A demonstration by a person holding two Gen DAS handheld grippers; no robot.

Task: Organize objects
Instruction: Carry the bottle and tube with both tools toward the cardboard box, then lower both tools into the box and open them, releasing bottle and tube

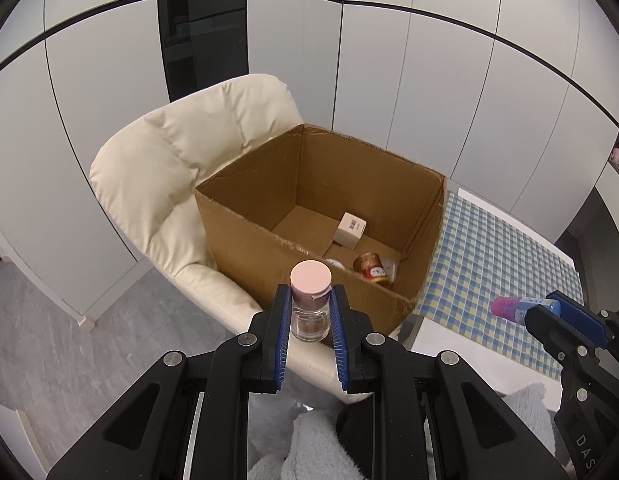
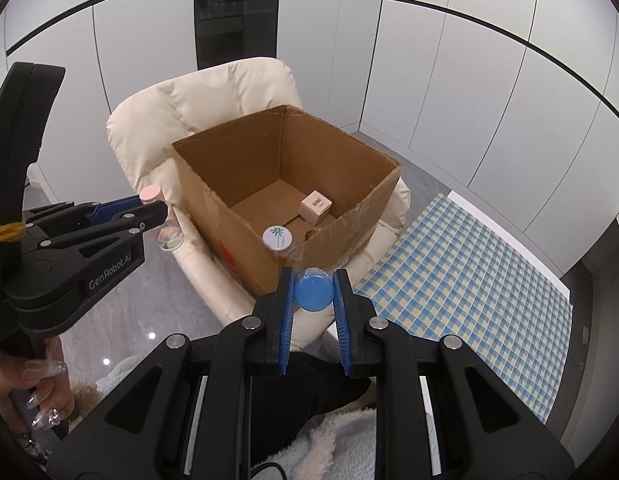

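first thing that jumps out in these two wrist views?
The open cardboard box sitting on a cream armchair, with a small white carton and a red-labelled jar already inside. Next, both grippers are loaded in front of it: the left gripper shut on a clear pink-capped bottle, the right gripper shut on a blue-capped bottle.

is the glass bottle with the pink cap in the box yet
No, out. The glass bottle is clamped upright in the left gripper, short of the cardboard box.
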